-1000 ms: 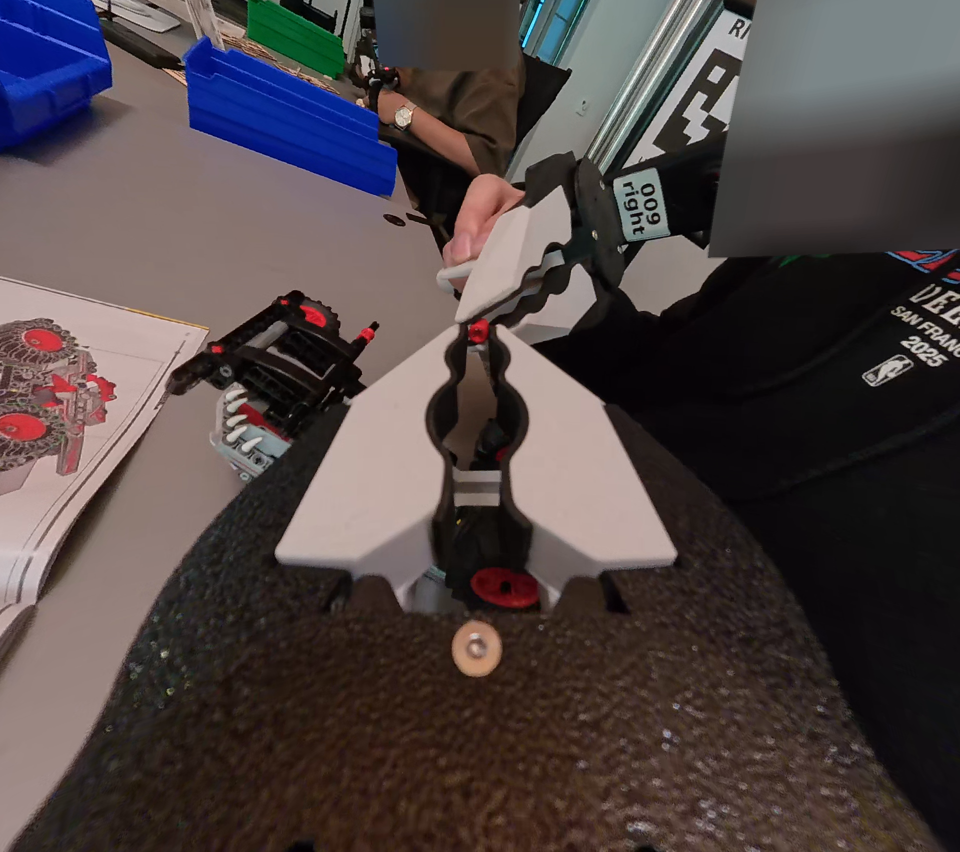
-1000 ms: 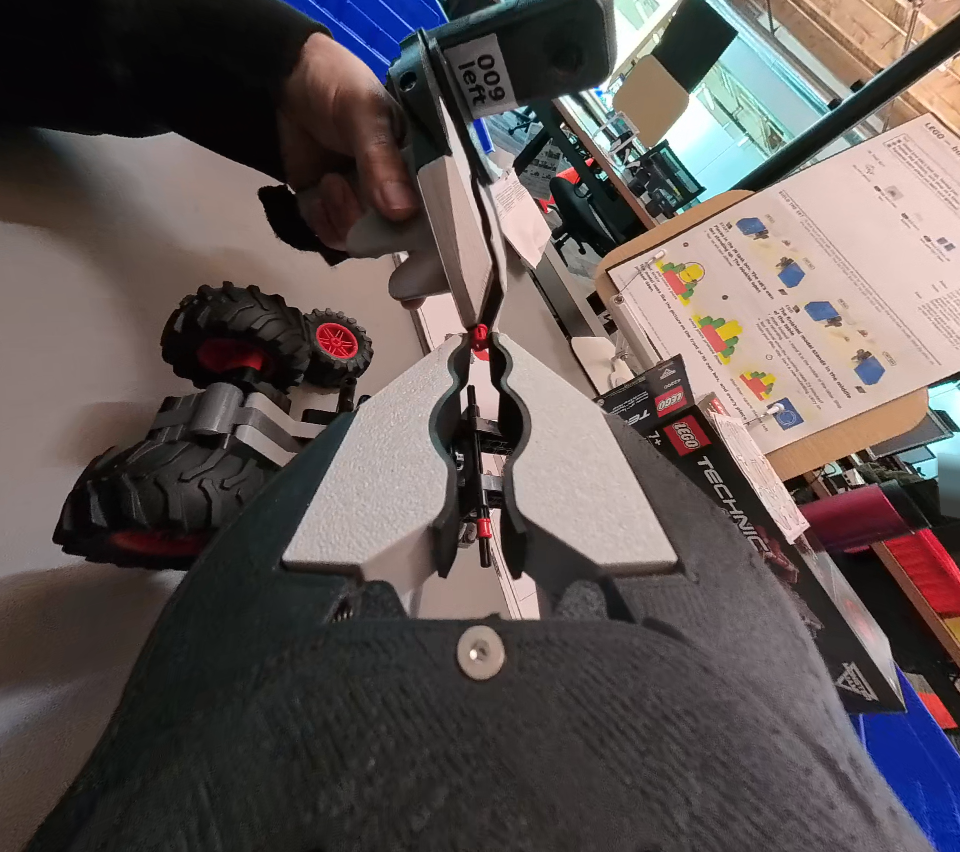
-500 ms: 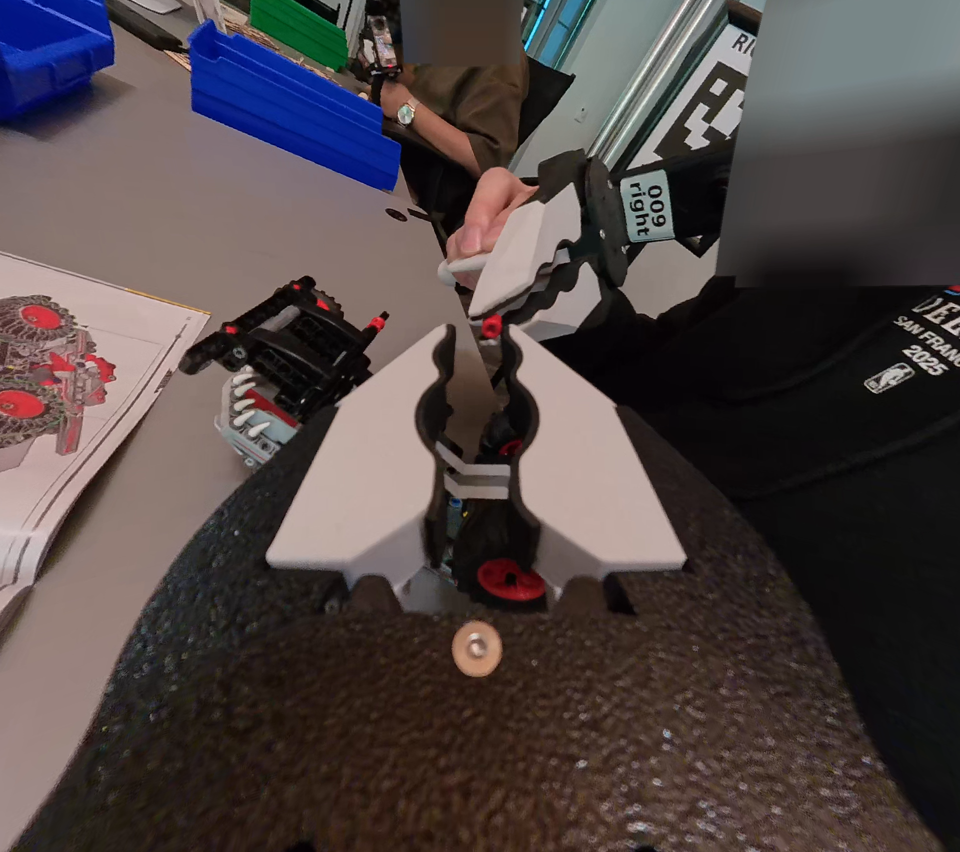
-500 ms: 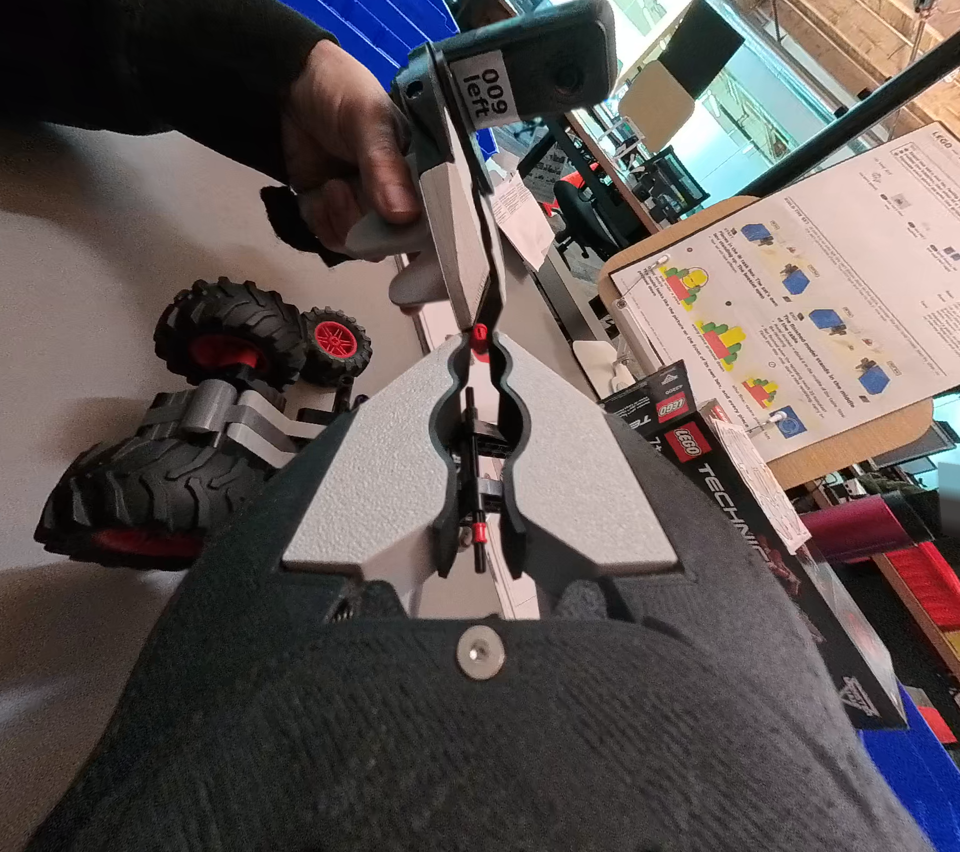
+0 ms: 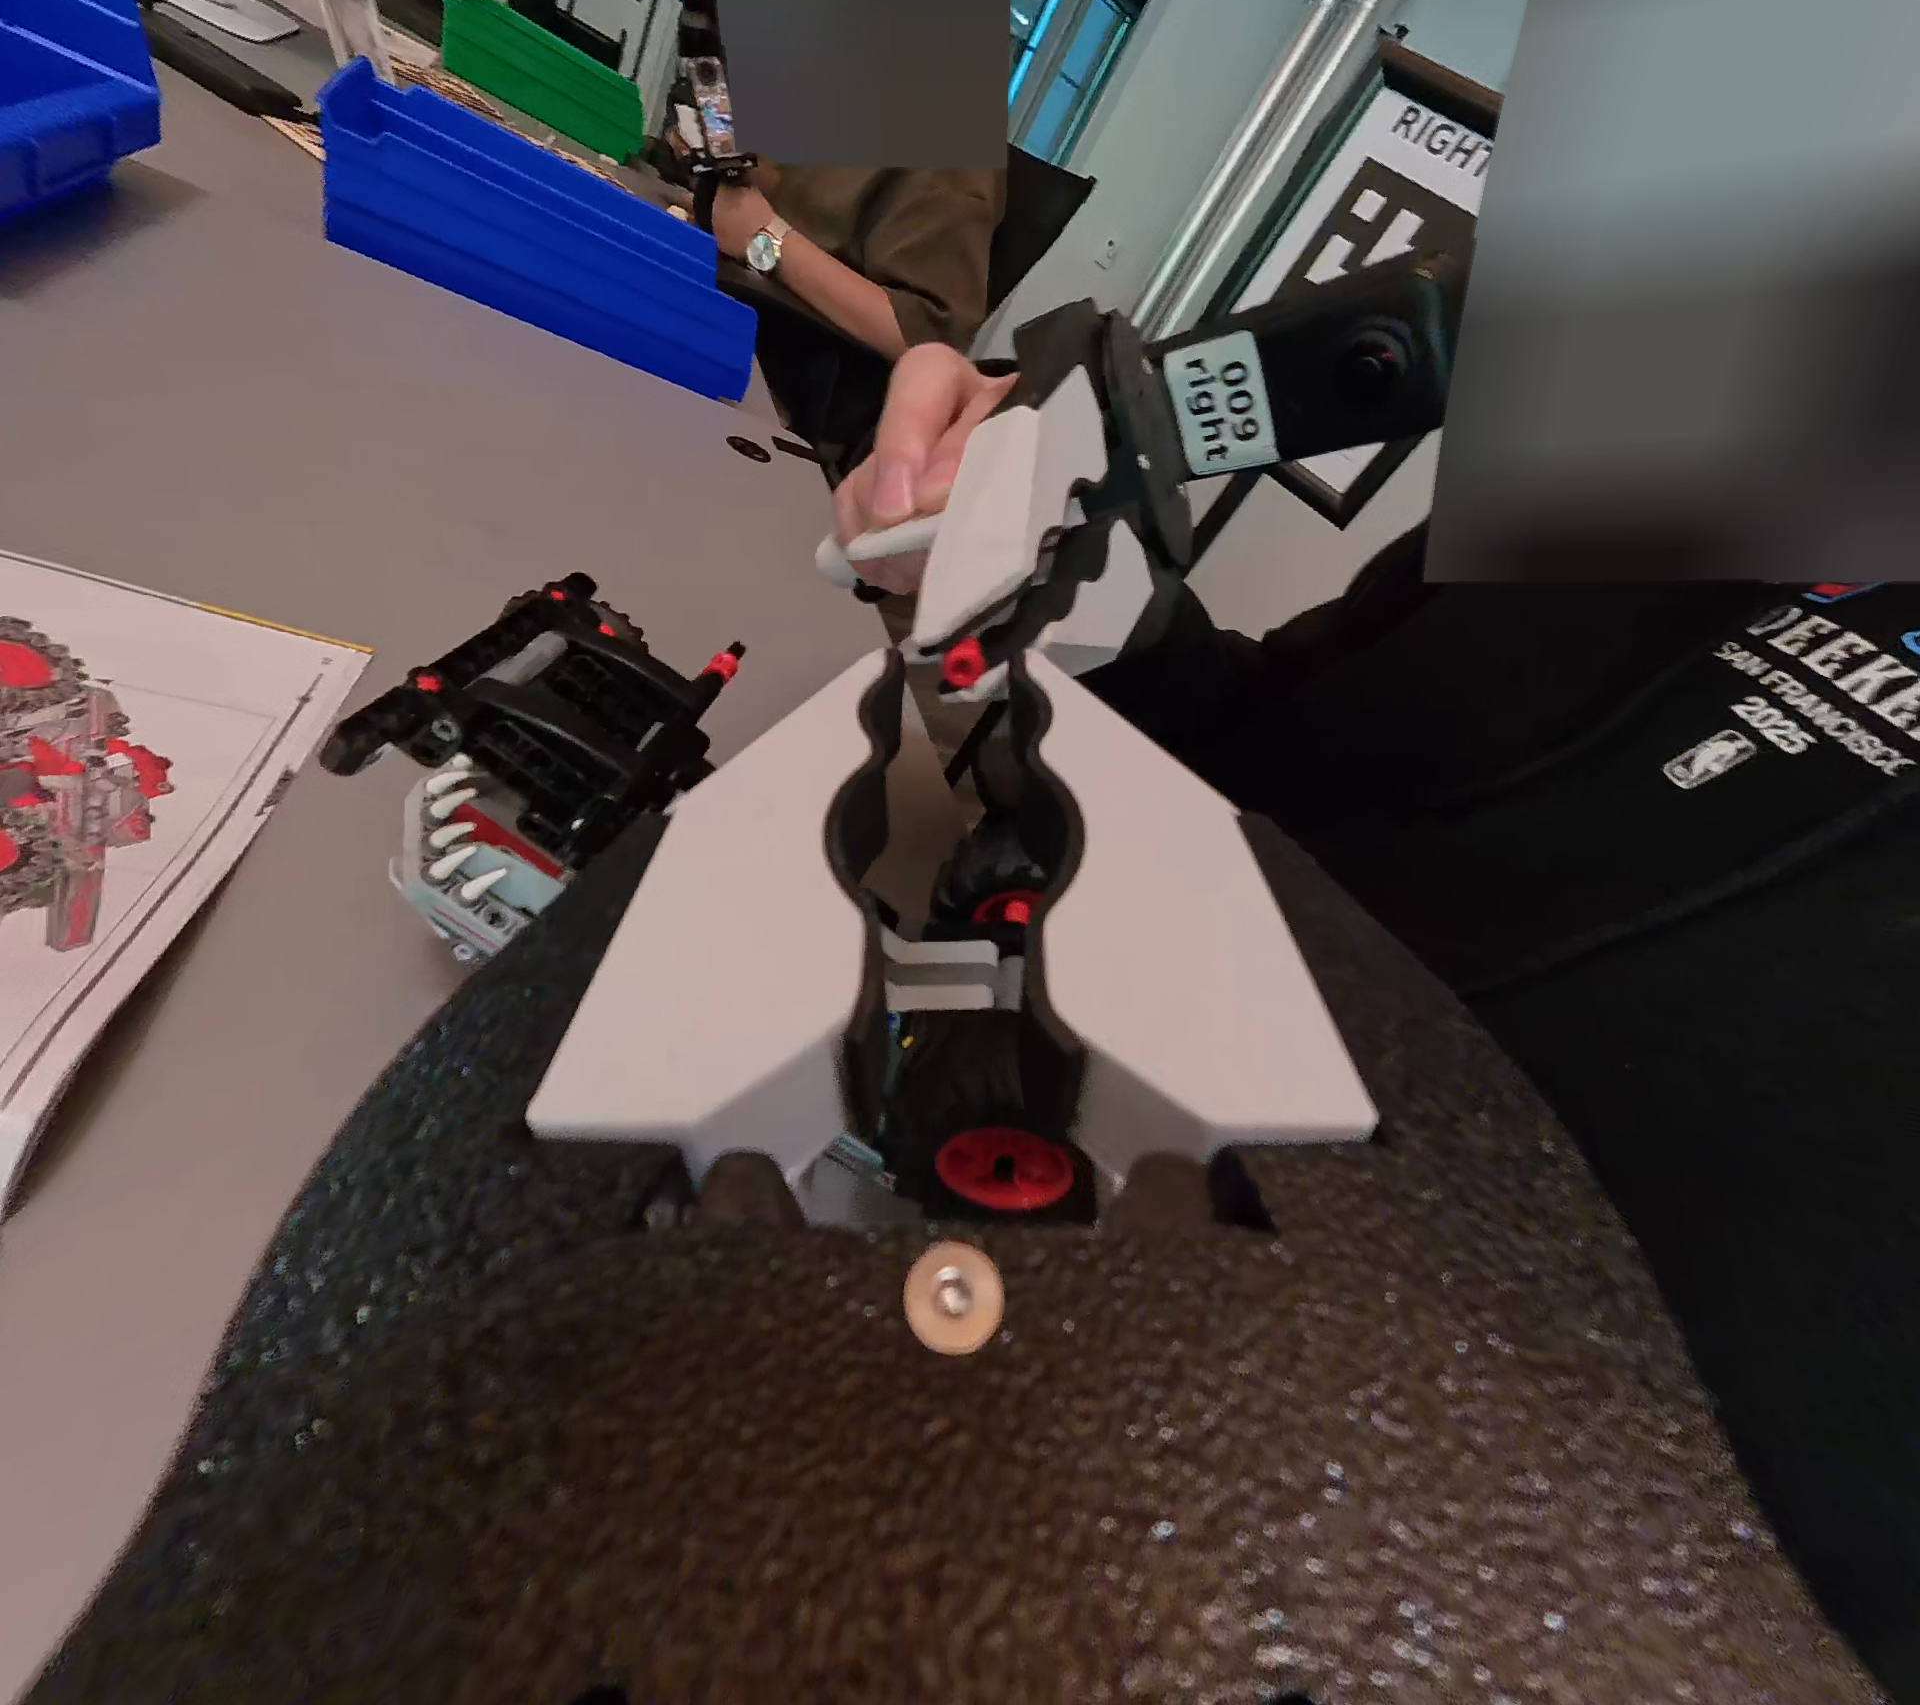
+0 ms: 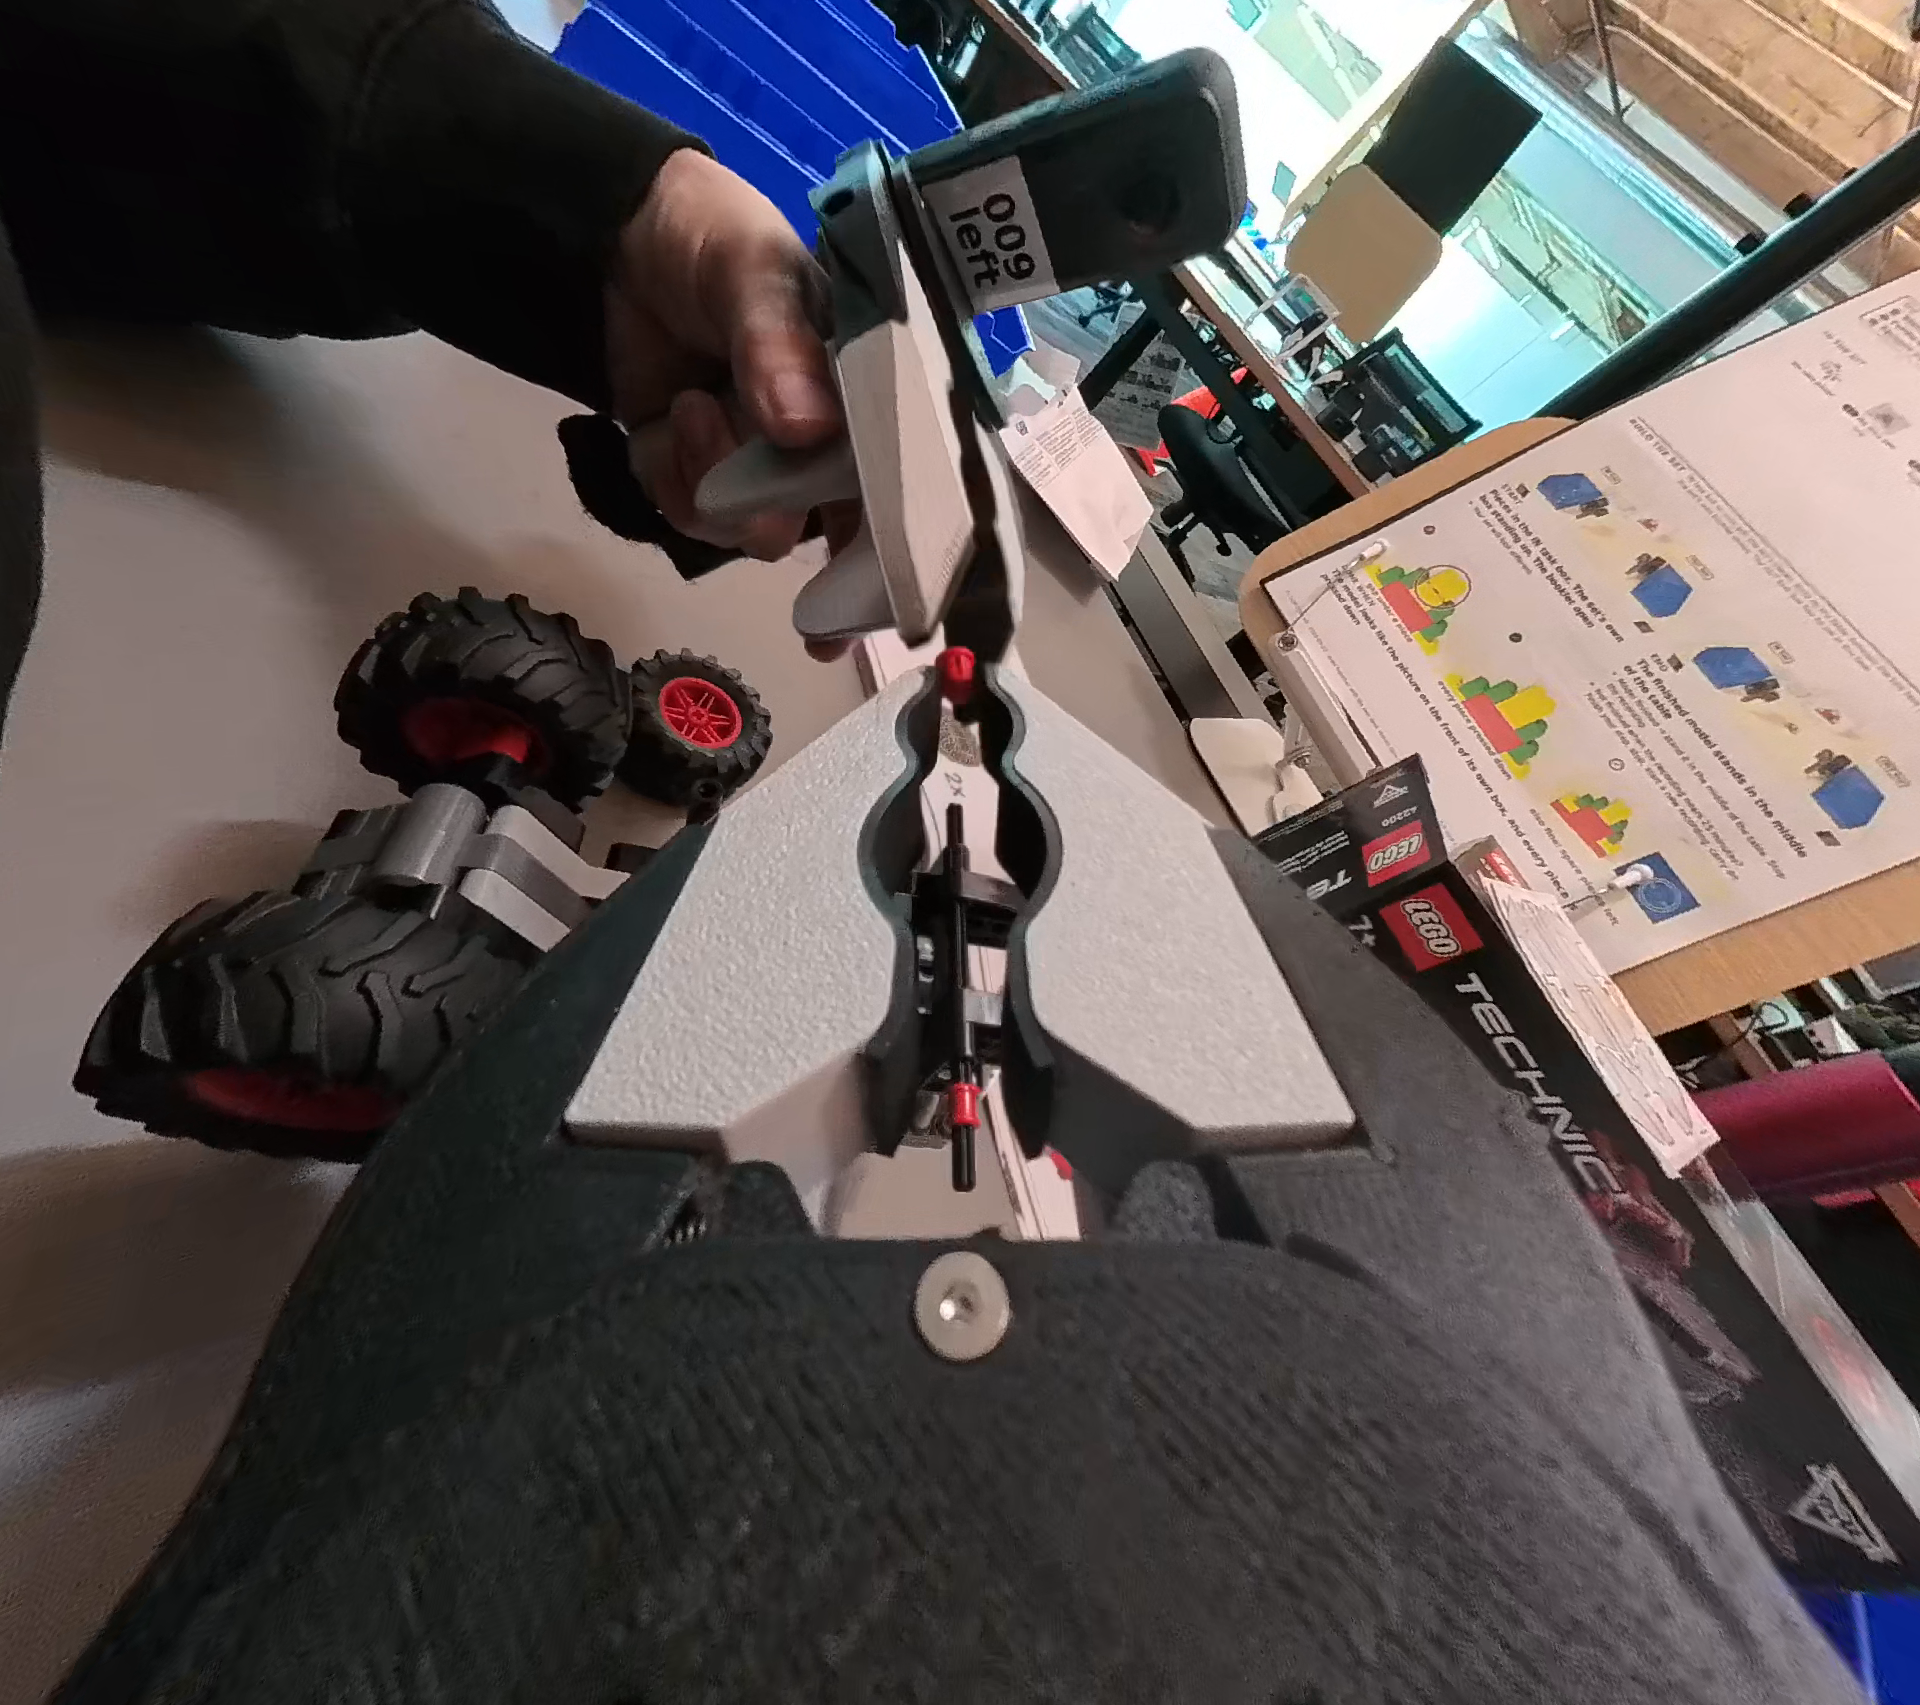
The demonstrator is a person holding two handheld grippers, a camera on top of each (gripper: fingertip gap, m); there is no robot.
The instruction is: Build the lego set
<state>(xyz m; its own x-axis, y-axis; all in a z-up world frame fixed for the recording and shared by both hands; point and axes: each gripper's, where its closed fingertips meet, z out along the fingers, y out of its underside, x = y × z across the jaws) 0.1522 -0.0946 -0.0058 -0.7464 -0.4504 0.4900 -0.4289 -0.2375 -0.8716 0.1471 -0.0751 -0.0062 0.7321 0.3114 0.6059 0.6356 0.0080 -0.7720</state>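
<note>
Right tool (image 6: 961, 699) clenched on small red peg (image 6: 955, 668); left tool (image 5: 951, 668) tips parted, meeting it.

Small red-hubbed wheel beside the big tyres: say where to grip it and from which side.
Pinch the small wheel across its black tread, coming from above: it seems to stand on edge, hub facing sideways, and a big tyre crowds one side.
</note>
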